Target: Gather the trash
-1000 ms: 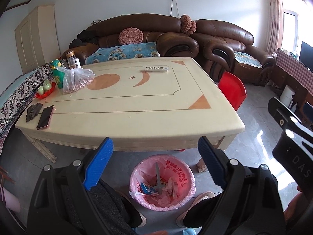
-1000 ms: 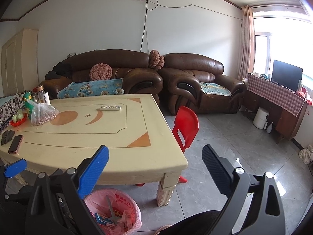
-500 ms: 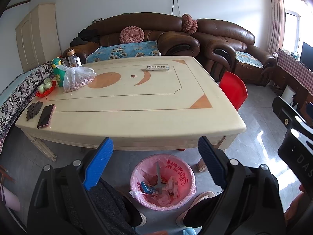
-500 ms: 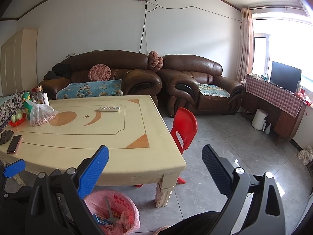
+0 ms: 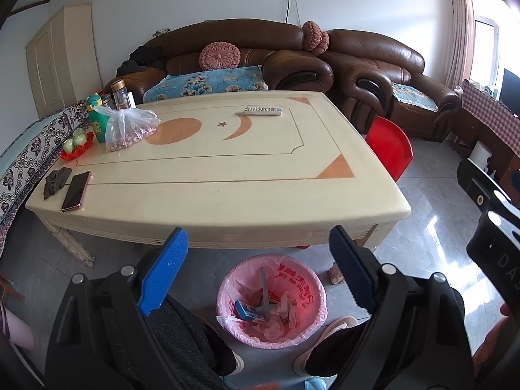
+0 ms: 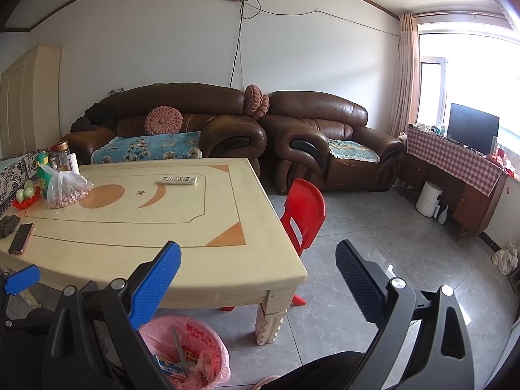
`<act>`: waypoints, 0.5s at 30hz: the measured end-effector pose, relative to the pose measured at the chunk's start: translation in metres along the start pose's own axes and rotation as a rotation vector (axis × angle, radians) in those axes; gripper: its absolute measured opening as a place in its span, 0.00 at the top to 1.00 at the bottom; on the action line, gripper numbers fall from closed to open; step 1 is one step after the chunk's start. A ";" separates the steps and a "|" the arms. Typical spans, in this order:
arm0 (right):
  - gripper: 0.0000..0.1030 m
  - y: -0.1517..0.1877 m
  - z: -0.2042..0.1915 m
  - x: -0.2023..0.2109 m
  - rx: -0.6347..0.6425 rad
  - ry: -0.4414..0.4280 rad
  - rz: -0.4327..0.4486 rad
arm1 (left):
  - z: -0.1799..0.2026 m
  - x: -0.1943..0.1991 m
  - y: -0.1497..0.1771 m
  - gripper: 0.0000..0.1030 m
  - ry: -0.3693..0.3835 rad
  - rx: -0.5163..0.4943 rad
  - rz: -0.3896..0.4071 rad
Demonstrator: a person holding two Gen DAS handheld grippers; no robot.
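Nearby, on the floor just in front of a cream surface, stands a pink-lined trash bin holding a blue carton, wrappers and a grey strip. The left gripper hovers above the bin with its jaws wide apart and nothing between them. The right gripper is likewise spread wide and empty, held over the surface's near corner and the grey tiled floor. On the surface lie a white remote control towards the far edge, a clear plastic bag of small reddish pieces beside a green bottle, a red dish of pale fruit, a dark crumpled item and a phone at the left end. A red plastic chair is tucked against the surface's right side. Brown leather sofas line the far wall.
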State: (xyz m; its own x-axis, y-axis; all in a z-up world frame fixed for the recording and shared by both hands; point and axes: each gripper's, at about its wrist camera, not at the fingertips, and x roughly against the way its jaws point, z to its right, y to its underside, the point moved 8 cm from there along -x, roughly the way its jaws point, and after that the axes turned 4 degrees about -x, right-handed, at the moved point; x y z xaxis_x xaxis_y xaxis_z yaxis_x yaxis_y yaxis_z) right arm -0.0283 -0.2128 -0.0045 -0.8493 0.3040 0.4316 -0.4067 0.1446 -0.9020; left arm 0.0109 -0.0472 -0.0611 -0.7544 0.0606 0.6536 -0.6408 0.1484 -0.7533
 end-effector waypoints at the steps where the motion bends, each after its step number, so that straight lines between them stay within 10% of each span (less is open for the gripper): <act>1: 0.09 0.000 0.001 0.000 0.001 0.001 0.000 | 0.000 0.000 0.000 0.16 0.000 0.001 0.000; 15: 0.09 -0.001 0.001 -0.001 0.008 0.009 0.002 | -0.004 -0.003 0.002 0.11 0.009 0.001 -0.003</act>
State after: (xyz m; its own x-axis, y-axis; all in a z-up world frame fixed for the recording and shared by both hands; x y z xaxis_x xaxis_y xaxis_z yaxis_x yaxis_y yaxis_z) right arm -0.0274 -0.2139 -0.0040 -0.8471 0.3128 0.4295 -0.4074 0.1365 -0.9030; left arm 0.0122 -0.0435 -0.0647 -0.7514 0.0691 0.6563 -0.6428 0.1480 -0.7516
